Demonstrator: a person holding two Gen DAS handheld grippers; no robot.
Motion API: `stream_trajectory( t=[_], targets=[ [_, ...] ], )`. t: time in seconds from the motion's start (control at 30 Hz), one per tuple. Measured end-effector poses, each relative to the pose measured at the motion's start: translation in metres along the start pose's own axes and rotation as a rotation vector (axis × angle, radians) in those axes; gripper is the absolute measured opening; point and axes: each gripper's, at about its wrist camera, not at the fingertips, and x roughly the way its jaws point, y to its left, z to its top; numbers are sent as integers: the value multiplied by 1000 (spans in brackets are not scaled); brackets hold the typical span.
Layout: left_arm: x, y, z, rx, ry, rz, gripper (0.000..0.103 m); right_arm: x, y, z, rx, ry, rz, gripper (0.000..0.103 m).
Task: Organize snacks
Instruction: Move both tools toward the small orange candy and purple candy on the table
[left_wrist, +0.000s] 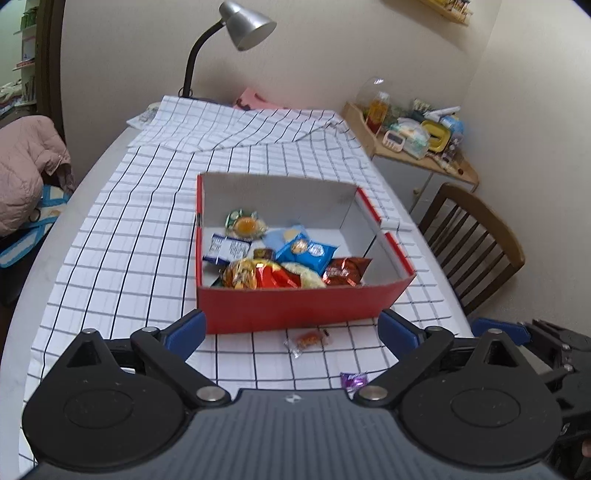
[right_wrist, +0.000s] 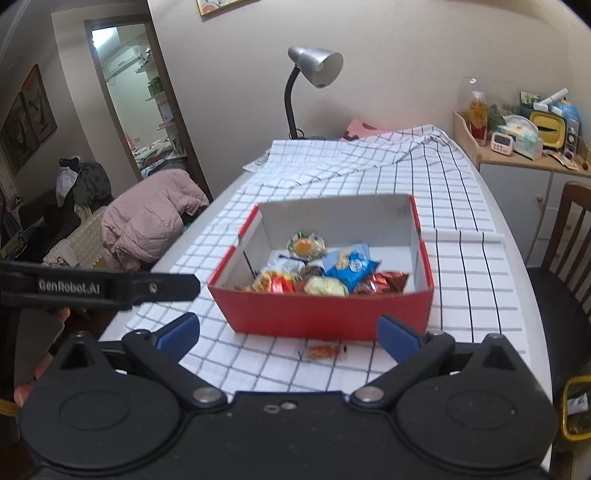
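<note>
A red box (left_wrist: 295, 310) with a white inside stands on the checked tablecloth and holds several wrapped snacks (left_wrist: 291, 262). It also shows in the right wrist view (right_wrist: 325, 314). A small orange wrapped candy (left_wrist: 308, 339) lies on the cloth just in front of the box, and shows in the right wrist view (right_wrist: 321, 351). A purple wrapped candy (left_wrist: 354, 380) lies nearer, partly hidden by my left gripper's body. My left gripper (left_wrist: 291, 328) is open and empty, above the orange candy. My right gripper (right_wrist: 288, 332) is open and empty, in front of the box.
A grey desk lamp (left_wrist: 243, 26) stands at the table's far end. A wooden chair (left_wrist: 469, 236) is at the right. A side cabinet (right_wrist: 517, 173) with clutter stands behind it. A pink jacket (right_wrist: 147, 218) lies left of the table. The tablecloth (left_wrist: 129, 240) is folded at the far end.
</note>
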Motion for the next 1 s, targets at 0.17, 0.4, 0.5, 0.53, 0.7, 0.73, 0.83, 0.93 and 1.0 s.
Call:
stream_trajectory(
  t=[0.17, 0.4, 0.5, 0.53, 0.7, 0.73, 0.83, 0.93, 1.0],
  targets=[
    [24, -5, -9, -5, 45, 7, 100, 14, -12, -24, -41, 69, -57, 103],
    [67, -12, -14, 1, 134, 32, 100, 36, -31, -43, -87, 148, -9, 103],
    [84, -13, -16, -4, 177, 43, 100, 48, -38, -48, -124, 185, 18, 102],
    [89, -13, -17, -4, 189, 45, 100, 53, -40, -49, -133, 202, 23, 102],
    [108, -10, -20, -23, 233, 65, 100, 76, -47, -53, -187, 276, 58, 97],
    [111, -10, -21, -22, 241, 71, 100, 81, -47, -54, -201, 289, 62, 95],
    [119, -10, -24, -16, 263, 83, 100, 96, -49, -56, -238, 329, 88, 89],
    [126, -11, -26, -19, 276, 86, 100, 112, -50, -55, -296, 360, 101, 87],
    [128, -11, -27, -21, 281, 86, 100, 122, -51, -54, -337, 382, 107, 84]
  ],
)
